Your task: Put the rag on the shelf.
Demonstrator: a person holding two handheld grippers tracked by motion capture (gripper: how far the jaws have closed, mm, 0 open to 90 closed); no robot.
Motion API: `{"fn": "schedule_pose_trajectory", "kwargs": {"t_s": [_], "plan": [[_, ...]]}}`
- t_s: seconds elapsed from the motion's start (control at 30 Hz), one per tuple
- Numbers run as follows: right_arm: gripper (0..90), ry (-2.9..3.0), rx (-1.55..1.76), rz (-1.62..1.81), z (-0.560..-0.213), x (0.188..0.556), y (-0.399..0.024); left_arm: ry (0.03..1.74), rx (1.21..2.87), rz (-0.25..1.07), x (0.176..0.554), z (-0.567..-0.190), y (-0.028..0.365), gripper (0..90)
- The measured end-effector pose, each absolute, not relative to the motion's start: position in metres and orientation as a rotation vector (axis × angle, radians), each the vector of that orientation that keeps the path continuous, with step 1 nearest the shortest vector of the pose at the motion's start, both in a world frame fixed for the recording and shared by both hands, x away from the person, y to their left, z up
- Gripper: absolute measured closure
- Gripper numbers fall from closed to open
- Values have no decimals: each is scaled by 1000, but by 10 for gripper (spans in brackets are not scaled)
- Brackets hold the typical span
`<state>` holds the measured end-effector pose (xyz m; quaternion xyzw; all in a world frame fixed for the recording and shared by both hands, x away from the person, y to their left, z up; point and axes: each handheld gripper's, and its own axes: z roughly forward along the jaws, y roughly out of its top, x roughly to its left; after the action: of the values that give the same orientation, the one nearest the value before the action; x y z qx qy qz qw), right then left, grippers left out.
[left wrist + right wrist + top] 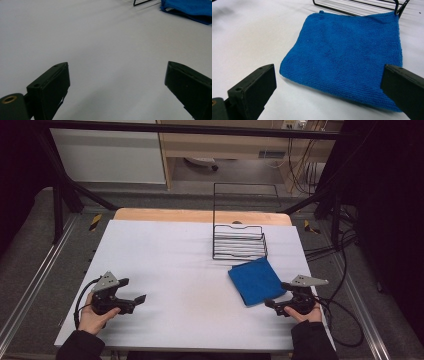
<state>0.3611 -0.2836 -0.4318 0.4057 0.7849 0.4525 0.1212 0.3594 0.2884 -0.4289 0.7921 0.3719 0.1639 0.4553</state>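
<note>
Right claw (329, 82) sits low at the near right of the white surface (175, 265), jaws spread wide with nothing between them, aimed straight at the folded blue microfibre cloth (347, 55) — lined up for a pick, I'd say. The cloth lies flat, its far corner just at the black wire rack (239, 241). The left claw (134, 299) waits well apart on the near left, jaws gaping too and holding nothing. The right gripper view gives the cloth's stacked folded edge, while the high view gives the rack's tall back frame.
</note>
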Motion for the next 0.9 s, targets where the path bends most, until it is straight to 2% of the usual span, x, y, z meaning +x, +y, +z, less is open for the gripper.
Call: {"fn": "schedule_pose_trajectory", "kwargs": {"t_s": [0.5, 0.9], "plan": [[25, 2309, 1182, 1291, -430, 360, -272, 923, 1961, 405, 359, -431, 288, 62], [122, 2332, 1157, 1198, -429, 359, -237, 936, 1958, 407, 359, -431, 289, 62]]}}
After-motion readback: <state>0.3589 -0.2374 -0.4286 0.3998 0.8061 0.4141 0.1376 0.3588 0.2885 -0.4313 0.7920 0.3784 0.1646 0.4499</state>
